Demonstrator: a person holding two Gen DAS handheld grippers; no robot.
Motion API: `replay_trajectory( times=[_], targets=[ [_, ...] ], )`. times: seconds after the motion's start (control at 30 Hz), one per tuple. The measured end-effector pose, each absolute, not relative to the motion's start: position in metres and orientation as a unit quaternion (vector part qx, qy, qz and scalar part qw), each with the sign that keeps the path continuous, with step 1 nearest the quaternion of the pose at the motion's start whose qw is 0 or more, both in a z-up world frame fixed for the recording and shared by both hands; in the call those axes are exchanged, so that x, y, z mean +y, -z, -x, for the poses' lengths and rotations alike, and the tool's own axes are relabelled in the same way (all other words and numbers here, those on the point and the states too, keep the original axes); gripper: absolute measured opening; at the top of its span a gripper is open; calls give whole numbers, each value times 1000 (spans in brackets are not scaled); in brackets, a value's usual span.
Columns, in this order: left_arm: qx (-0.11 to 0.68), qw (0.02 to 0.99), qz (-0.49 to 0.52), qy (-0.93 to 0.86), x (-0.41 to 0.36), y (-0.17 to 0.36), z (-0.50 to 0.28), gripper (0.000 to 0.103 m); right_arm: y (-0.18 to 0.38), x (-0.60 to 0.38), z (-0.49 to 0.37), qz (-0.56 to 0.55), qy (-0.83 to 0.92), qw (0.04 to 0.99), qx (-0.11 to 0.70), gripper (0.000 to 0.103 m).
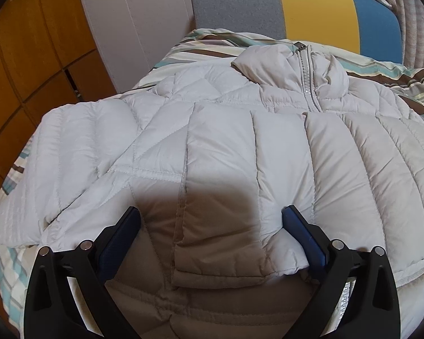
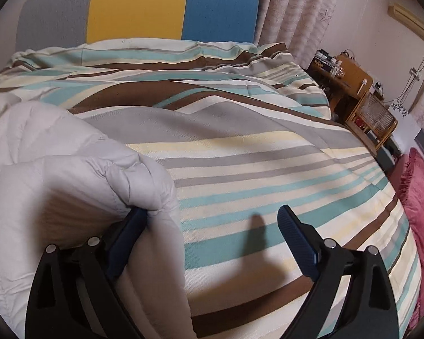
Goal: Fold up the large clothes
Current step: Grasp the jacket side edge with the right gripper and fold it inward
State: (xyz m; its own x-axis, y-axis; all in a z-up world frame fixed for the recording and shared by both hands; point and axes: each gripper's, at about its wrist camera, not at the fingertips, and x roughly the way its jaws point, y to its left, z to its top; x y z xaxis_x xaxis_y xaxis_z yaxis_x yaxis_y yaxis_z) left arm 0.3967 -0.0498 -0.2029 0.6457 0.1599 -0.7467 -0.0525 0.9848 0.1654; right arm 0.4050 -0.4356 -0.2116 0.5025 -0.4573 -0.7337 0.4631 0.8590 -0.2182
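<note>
Both grippers' fingers gape over the white puffer jacket (image 1: 240,147) on the striped bedspread (image 2: 268,175).

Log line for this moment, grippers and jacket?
left gripper: open over jacket | right gripper: open, jacket edge at one finger | jacket: zipped, on striped bedspread

The right tool (image 2: 212,226) hangs over the striped bed (image 2: 268,169) with jaws wide apart, its left finger (image 2: 127,234) touching the jacket (image 2: 56,169) edge, nothing gripped. A tricolour headboard (image 2: 138,8) stands behind.
</note>
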Motion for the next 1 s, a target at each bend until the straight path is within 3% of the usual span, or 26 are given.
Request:
replay_trajectory(
  times=[0.27,0.53,0.73,0.83,1.0],
  targets=[
    [416,906,-62,-58,-49,203,-396,100,209,-429,-397,7,275,871,407,95],
    [417,905,-60,-58,-47,203,-396,100,151,-418,-326,-49,221,920,320,99],
    [417,905,-61,-58,-48,204,-395,100,170,-393,-310,-41,183,917,352,100],
    [417,906,-56,-56,-47,203,-397,100,203,-397,-330,-61,159,891,421,101],
    [417,905,-60,-58,-49,204,-398,100,206,-391,-335,-50,170,891,419,101]
  ],
)
